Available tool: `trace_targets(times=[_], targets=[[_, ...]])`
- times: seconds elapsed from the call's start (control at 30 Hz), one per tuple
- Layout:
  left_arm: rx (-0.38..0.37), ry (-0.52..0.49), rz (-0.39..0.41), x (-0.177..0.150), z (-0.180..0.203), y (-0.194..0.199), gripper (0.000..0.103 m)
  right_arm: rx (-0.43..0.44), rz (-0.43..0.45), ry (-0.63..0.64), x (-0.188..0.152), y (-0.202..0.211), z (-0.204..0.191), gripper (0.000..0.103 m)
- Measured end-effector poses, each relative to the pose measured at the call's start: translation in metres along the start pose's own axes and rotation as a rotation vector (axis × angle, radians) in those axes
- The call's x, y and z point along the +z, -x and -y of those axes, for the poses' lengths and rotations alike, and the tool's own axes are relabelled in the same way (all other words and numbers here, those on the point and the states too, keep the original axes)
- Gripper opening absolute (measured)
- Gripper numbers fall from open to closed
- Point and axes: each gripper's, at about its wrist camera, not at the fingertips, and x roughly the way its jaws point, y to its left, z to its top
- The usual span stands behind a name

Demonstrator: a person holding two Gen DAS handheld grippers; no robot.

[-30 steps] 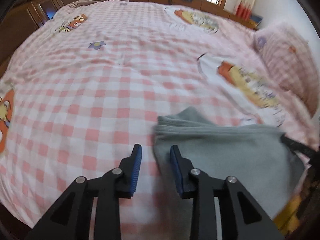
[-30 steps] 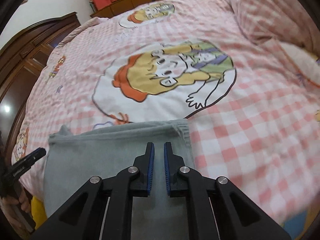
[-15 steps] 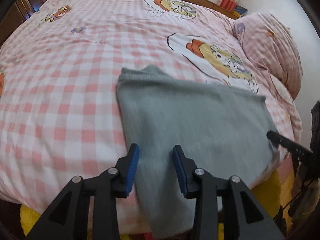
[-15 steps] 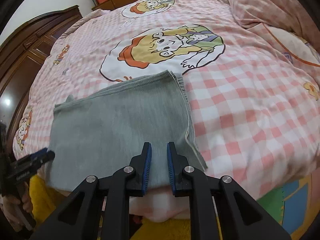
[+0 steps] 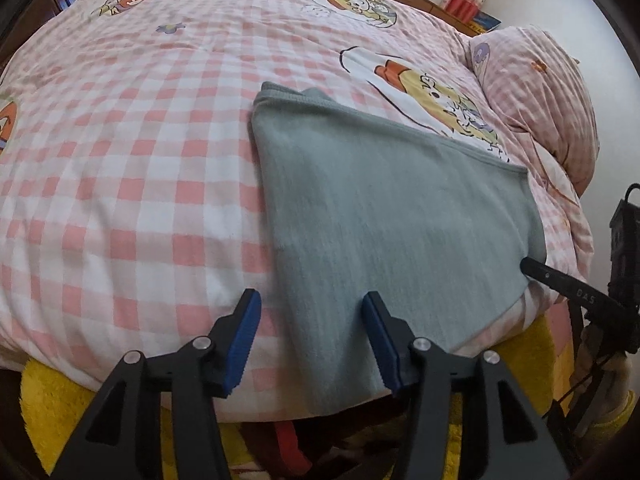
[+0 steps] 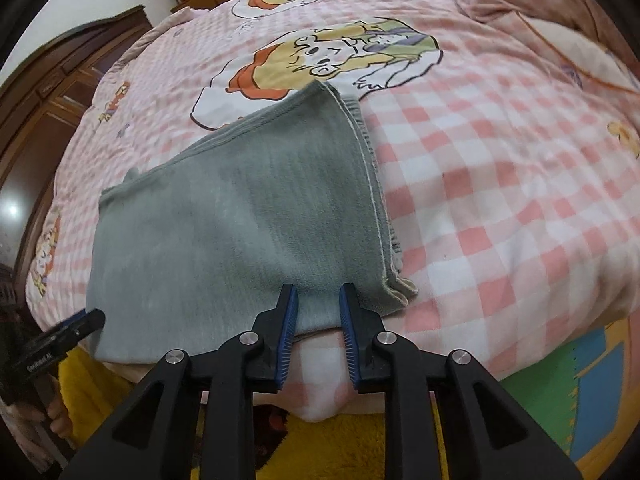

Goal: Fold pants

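Observation:
The grey pants (image 5: 384,216) lie folded into a flat rectangle at the near edge of the bed, also seen in the right wrist view (image 6: 240,216). My left gripper (image 5: 310,336) is open and empty, hovering over the pants' near left corner at the bed edge. My right gripper (image 6: 318,320) is open and empty, just above the pants' near edge by the right corner. The right gripper's finger tip (image 5: 560,280) shows at the right of the left wrist view; the left gripper's tip (image 6: 60,340) shows at the left of the right wrist view.
The pink checked bedspread (image 5: 140,160) with cartoon prints covers the bed. A pink pillow (image 5: 540,96) lies at the far right. A dark wooden wardrobe (image 6: 48,112) stands at the left. A yellow rug (image 6: 360,452) lies below the bed edge.
Both grippers have pulled back toward the near bed edge and risen, so more of the folded pants shows. Both jaws have opened wider.

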Motion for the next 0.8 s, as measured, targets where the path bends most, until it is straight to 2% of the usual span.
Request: trace_targets(times=[0.1,0.17,0.23,0.53,0.7,0.8], targets=[[-0.007,0.007,-0.009,-0.001,0.000,0.000,0.058,-0.001,-0.010,-0.011,-0.001,0.009,-0.001,0.028],[-0.014,0.011,-0.020,-0.003,0.001,0.000,0.059,-0.001,0.011,0.005,-0.004,0.018,-0.007,0.046],[-0.025,0.018,-0.026,-0.004,0.001,0.000,0.060,-0.017,0.026,0.028,-0.006,0.024,-0.014,0.053],[-0.017,0.001,-0.032,-0.005,0.007,-0.006,0.070,-0.033,0.069,0.124,-0.010,0.034,-0.048,0.053],[-0.026,0.016,-0.028,-0.004,0.006,-0.007,0.070,-0.008,0.050,0.125,-0.014,0.027,-0.055,0.053],[-0.021,0.017,-0.019,-0.004,0.006,-0.006,0.067,-0.002,0.051,0.130,-0.016,0.027,-0.058,0.053]])
